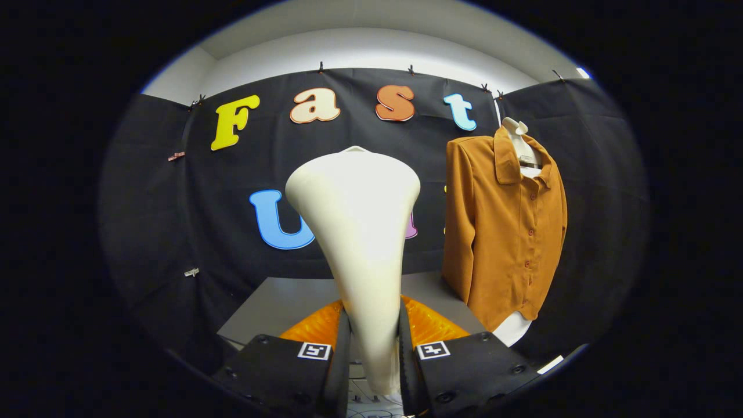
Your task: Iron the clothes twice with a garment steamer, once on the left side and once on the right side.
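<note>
A cream garment steamer (360,232) stands upright between my fingers, its narrow handle pinched low down and its wide head flaring above. My gripper (374,342) is shut on that handle, a finger pressing on each side. A rust-brown button shirt (505,232) hangs on a white mannequin torso (518,145) beyond and to the right of the steamer, its front facing me. The steamer's head is apart from the shirt, well to its left.
A grey table top (278,307) lies under and beyond the fingers, reaching to the black cloth wall. The white base of the mannequin (514,328) shows below the shirt's hem.
</note>
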`<state>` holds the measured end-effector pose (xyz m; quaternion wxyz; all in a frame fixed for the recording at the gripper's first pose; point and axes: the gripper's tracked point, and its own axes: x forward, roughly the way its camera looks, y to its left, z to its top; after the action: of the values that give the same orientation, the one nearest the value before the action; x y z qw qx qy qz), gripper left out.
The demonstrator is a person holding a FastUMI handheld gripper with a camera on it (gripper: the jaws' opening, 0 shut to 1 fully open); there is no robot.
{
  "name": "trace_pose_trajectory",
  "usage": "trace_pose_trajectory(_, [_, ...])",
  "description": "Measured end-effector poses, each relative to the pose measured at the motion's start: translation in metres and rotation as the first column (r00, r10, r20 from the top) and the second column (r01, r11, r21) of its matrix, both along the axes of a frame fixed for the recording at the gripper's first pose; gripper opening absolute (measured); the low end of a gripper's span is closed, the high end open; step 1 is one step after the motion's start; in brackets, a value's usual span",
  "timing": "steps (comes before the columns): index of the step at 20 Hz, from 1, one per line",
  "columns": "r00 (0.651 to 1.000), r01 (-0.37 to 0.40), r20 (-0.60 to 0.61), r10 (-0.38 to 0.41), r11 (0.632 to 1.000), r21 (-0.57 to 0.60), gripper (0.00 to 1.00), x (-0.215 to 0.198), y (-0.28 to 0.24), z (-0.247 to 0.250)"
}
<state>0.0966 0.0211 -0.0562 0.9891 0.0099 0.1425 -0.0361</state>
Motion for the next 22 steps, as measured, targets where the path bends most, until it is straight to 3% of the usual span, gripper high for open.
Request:
trace_pose_trajectory(10, [1.000,0.026,0.004,-0.026,0.999,0.024,0.39,-0.004,-0.010,0.007])
trace_pose_trajectory(22, [1.000,-0.011,-0.021,0.012,0.997,0.075,0.39,-0.003,-0.008,0.008])
